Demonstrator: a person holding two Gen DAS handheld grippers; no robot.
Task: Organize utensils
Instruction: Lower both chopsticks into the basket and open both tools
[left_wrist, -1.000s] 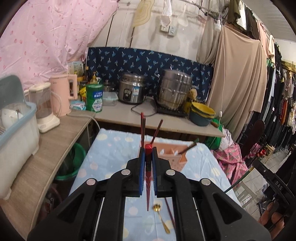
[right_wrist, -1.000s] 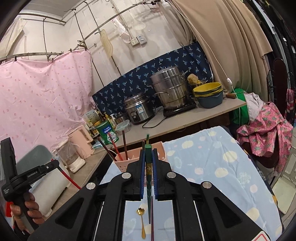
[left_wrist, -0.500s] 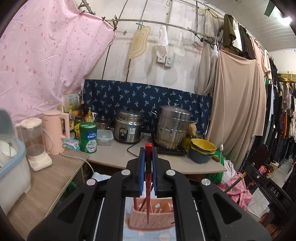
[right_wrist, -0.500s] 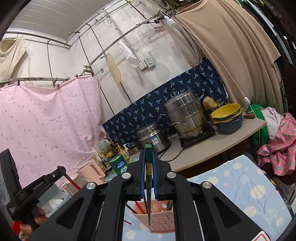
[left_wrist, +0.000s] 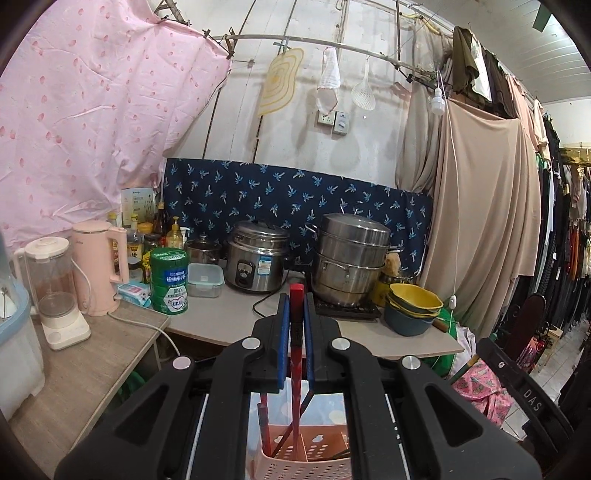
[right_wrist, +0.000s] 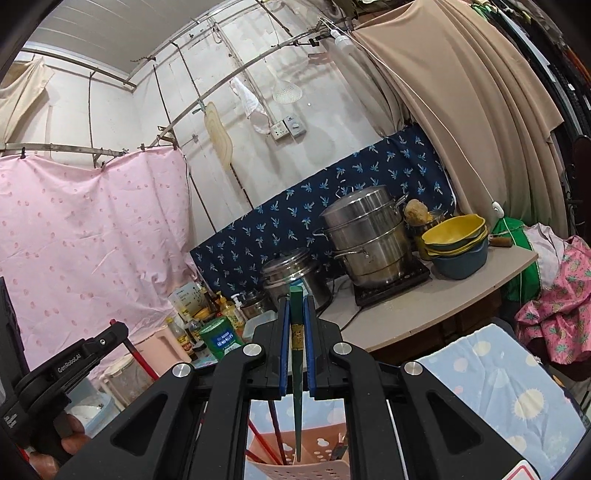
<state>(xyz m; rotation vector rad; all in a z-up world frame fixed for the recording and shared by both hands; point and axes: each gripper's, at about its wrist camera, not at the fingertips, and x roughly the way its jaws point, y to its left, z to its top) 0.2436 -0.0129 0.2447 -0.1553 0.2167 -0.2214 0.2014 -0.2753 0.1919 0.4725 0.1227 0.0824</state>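
My left gripper (left_wrist: 294, 314) is shut on a red chopstick (left_wrist: 295, 354) that hangs point down over the pink utensil basket (left_wrist: 310, 454). Other red chopsticks stand in the basket's left compartment. My right gripper (right_wrist: 296, 317) is shut on a dark green chopstick (right_wrist: 297, 387), its tip hanging just above the same pink basket (right_wrist: 295, 465). In the right wrist view the left gripper's body (right_wrist: 70, 365) shows at the lower left, held by a hand (right_wrist: 66, 441).
A counter (left_wrist: 229, 317) behind carries a rice cooker (left_wrist: 256, 260), a steel steamer pot (left_wrist: 351, 258), stacked bowls (left_wrist: 412, 308), a green tin (left_wrist: 169, 280), a pink kettle (left_wrist: 96, 266) and a blender (left_wrist: 55, 291). The basket stands on a blue dotted cloth (right_wrist: 491, 373).
Both grippers rose and moved forward with their chopsticks. The spoon and loose chopsticks on the cloth dropped out of view, and the pink basket now sits right below both tips.
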